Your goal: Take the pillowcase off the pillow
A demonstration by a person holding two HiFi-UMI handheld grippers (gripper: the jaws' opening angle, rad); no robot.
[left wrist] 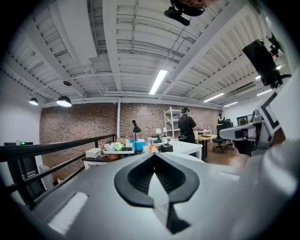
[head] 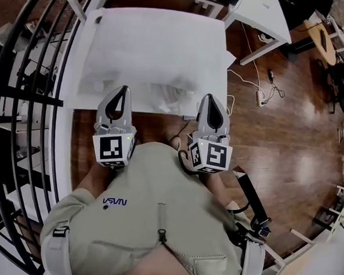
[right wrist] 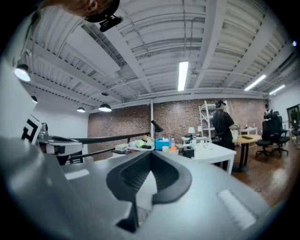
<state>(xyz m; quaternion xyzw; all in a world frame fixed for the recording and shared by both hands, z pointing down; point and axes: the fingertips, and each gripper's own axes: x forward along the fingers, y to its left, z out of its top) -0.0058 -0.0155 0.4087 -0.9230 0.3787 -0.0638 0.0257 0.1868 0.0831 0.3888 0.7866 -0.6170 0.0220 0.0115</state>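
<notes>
Left gripper view shows the left gripper (left wrist: 153, 155) clenched, its black jaws meeting at the tips; right gripper view shows the right gripper (right wrist: 151, 153) shut tight the same way. In the head view both sit at centre frame, their tips at the near edge of the white pillow (head: 157, 52). The pillowcase (head: 163, 95) is rumpled between them. The pillow lies on a white table (head: 69, 81) in the upper half of the frame.

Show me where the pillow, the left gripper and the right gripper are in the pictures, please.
pillow (head: 157, 52), head view, middle of its white top side.
left gripper (head: 124, 88), head view, where its shut jaw tips meet.
right gripper (head: 211, 97), head view, where its shut jaw tips meet.
</notes>
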